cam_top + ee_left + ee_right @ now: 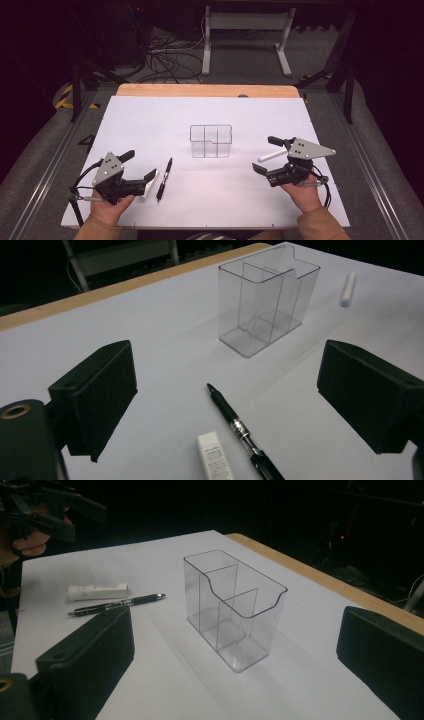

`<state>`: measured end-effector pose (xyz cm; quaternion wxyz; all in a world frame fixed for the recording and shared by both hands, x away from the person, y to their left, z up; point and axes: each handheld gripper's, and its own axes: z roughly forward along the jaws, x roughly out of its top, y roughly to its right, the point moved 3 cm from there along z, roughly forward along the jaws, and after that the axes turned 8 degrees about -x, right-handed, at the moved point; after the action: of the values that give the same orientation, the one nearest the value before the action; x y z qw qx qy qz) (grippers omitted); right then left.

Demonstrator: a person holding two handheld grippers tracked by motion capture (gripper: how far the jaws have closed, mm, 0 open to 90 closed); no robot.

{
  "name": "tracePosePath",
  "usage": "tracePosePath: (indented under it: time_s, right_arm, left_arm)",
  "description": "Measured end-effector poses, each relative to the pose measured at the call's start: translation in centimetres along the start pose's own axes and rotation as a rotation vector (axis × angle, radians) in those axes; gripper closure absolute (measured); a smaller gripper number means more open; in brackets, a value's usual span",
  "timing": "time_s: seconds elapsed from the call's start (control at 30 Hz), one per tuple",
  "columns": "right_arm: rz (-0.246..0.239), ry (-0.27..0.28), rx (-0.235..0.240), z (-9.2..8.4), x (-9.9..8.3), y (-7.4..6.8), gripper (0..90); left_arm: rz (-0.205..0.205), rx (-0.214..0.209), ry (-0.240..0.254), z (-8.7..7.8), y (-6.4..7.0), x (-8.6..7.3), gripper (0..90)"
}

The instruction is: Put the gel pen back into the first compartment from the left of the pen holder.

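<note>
1. The right gripper [267, 155] is held with its jaws spread wide and empty; the white stick [270, 156], perhaps chalk, lies between them on the table [150, 120]. A skewed closing could roll it away.
2. The left gripper [138, 166] is likewise spread and empty, with the eraser [214, 456] and pen [239, 430] just ahead. Both could be nudged together.
3. The clear holder [211, 141] stands upright mid-table, apart from everything. Being light, it could be tipped by a careless drop-in.

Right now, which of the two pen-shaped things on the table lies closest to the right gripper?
The white marker, just beside the right gripper. The black pen lies far across the table, by the left gripper and the eraser.
</note>
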<state>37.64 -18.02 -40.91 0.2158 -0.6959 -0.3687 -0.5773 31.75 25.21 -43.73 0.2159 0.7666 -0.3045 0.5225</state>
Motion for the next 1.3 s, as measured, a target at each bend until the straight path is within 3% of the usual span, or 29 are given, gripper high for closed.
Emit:
tracePosePath:
  time_s: [0.13, 0.27, 0.37, 0.43, 0.53, 0.7, 0.77, 0.87, 0.93, 1.2, 1.23, 1.3]
  right_arm:
    - [0.021, 0.005, -0.013, -0.4, -0.8, 0.1, 1.2]
    - [0.011, -0.010, -0.022, -0.6, -1.5, 0.0, 0.7]
    - [0.022, -0.015, -0.024, -0.7, -2.6, 0.0, 0.7]
    - [0.007, -0.022, -0.045, -0.7, -3.3, 0.0, 0.8]
    - [-0.013, -0.047, -0.063, -0.6, -4.0, 0.1, 0.8]
    - [0.004, -0.047, -0.064, -0.5, -4.5, 0.1, 1.1]
    - [0.012, -0.033, -0.067, -0.6, -4.7, 0.2, 1.4]
    - [0.023, -0.036, -0.075, -0.7, -5.1, 0.3, 2.0]
    - [0.034, -0.036, -0.075, -0.8, -5.3, 0.3, 2.7]
    - [0.092, -0.047, -0.068, -0.7, -6.6, 0.3, 3.2]
    - [0.094, -0.054, -0.075, -0.7, -6.8, 0.3, 3.3]
    - [0.101, -0.072, -0.105, -0.6, -7.1, 0.3, 3.4]
  left_arm:
    - [-0.002, -0.013, 0.002, 0.1, 0.1, 0.2, 9.8]
    - [0.002, -0.011, -0.003, 0.1, 0.0, 0.5, 10.5]
    - [0.007, -0.005, -0.029, 0.3, -0.1, 0.6, 12.7]
    - [-0.010, -0.011, -0.061, 0.7, -0.1, 0.7, 12.5]
    - [-0.019, -0.027, -0.071, 0.9, 0.0, 0.9, 13.1]
    - [-0.019, -0.029, -0.074, 1.2, 0.2, 1.3, 14.0]
    - [-0.031, -0.032, -0.079, 1.2, 0.2, 1.5, 14.9]
    - [-0.087, -0.039, -0.091, 1.3, 0.0, 1.9, 15.2]
    - [-0.083, -0.039, -0.098, 1.4, -0.1, 2.0, 15.1]
    - [-0.035, 0.016, -0.181, 2.1, 0.0, 2.3, 17.7]
    - [-0.037, 0.024, -0.193, 2.2, -0.1, 2.3, 18.2]
    - [-0.090, 0.025, -0.225, 2.8, -0.4, 2.4, 19.3]
